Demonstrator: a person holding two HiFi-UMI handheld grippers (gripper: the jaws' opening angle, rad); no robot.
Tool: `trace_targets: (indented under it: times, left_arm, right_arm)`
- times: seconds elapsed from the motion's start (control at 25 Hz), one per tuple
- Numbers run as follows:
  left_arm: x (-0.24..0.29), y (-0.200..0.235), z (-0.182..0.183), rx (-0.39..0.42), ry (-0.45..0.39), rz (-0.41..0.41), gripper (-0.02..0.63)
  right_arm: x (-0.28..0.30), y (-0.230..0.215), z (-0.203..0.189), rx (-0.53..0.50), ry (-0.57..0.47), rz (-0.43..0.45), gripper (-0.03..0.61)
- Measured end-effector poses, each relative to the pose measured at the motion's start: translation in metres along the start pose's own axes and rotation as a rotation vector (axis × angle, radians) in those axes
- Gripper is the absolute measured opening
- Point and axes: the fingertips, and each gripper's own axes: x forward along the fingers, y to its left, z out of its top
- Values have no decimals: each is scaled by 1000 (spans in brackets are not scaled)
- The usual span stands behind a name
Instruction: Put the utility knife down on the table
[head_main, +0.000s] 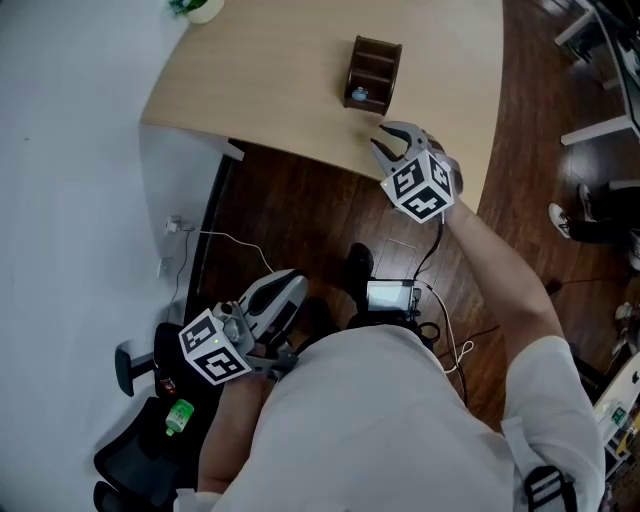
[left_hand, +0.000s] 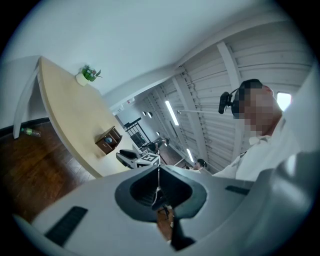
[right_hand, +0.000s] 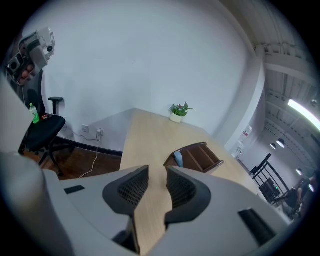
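A brown wooden organiser (head_main: 373, 70) stands on the light wood table (head_main: 300, 90), near its curved front edge. A small blue-ended item (head_main: 358, 95) stands in its near compartment; I cannot tell whether it is the utility knife. My right gripper (head_main: 380, 140) hovers at the table edge just short of the organiser (right_hand: 197, 157), jaws a little apart with nothing between them (right_hand: 157, 172). My left gripper (head_main: 292, 288) hangs low beside the person's body over the floor, its jaws closed together and empty (left_hand: 159, 176). The organiser (left_hand: 108, 140) shows far off in the left gripper view.
A potted plant (head_main: 200, 8) sits at the table's far corner. A black office chair (head_main: 140, 445) with a green bottle (head_main: 178, 415) on it stands at the lower left by the wall. A white cable (head_main: 225, 238) and a small device (head_main: 392, 296) lie on the dark wood floor.
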Motion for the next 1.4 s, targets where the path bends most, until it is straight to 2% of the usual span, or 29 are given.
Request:
trace_targets:
  times: [0.2, 0.28, 0.6, 0.68, 0.84, 1.0, 1.4]
  left_arm:
    - [-20, -12, -12, 9, 9, -33, 3]
    - [-28, -16, -19, 13, 14, -46, 3]
    - [-64, -28, -40, 11, 28, -82, 3]
    - [-78, -33, -47, 13, 35, -95, 3]
    - [-95, -39, -58, 12, 52, -112, 3]
    - [-102, -40, -63, 9, 57, -120, 3]
    - [-121, -52, -71, 13, 53, -147, 3]
  right_arm:
    - [-35, 27, -2, 55, 22, -1, 109]
    - [-51, 38, -3, 80, 25, -9, 67]
    - [-103, 87, 0, 182, 20, -38, 63]
    - [-119, 102, 5, 203, 17, -46, 29]
    - [-142, 130, 8, 229, 9, -33, 0]
    - [-160, 153, 4, 249, 13, -20, 0]
    - [-208, 189, -12, 368, 43, -67, 0]
